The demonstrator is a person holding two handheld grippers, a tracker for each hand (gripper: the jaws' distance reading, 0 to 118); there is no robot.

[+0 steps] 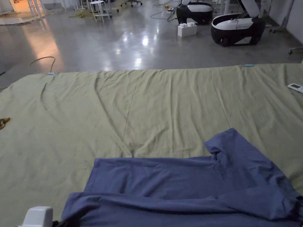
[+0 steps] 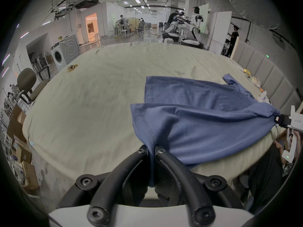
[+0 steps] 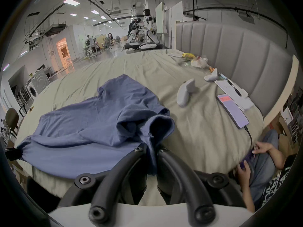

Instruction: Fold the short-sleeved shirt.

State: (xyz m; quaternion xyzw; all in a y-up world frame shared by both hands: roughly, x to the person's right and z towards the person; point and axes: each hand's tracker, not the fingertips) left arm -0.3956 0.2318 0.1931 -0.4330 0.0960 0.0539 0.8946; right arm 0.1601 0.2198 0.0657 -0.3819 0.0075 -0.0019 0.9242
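A blue short-sleeved shirt [image 1: 189, 186] lies at the near edge of a bed covered with a pale green sheet [image 1: 148, 103], its near part lifted and doubled over the rest. My left gripper [image 2: 151, 150] is shut on the shirt's [image 2: 196, 119] near left corner. My right gripper [image 3: 150, 148] is shut on the shirt [image 3: 91, 120] at its near right end, by a curled sleeve opening. In the left gripper view the right gripper [image 2: 278, 120] pinches the cloth's far end. One sleeve [image 1: 233, 142] points away across the sheet.
To the right on the bed lie two white controllers [image 3: 185, 93], a phone [image 3: 232, 109] on a cable, papers and wrappers near the padded headboard [image 3: 229, 53]. A seated person's hands [image 3: 260, 148] are at the bed's right edge. A remote [image 1: 296, 87] lies far right. Robots [image 1: 236, 28] stand beyond.
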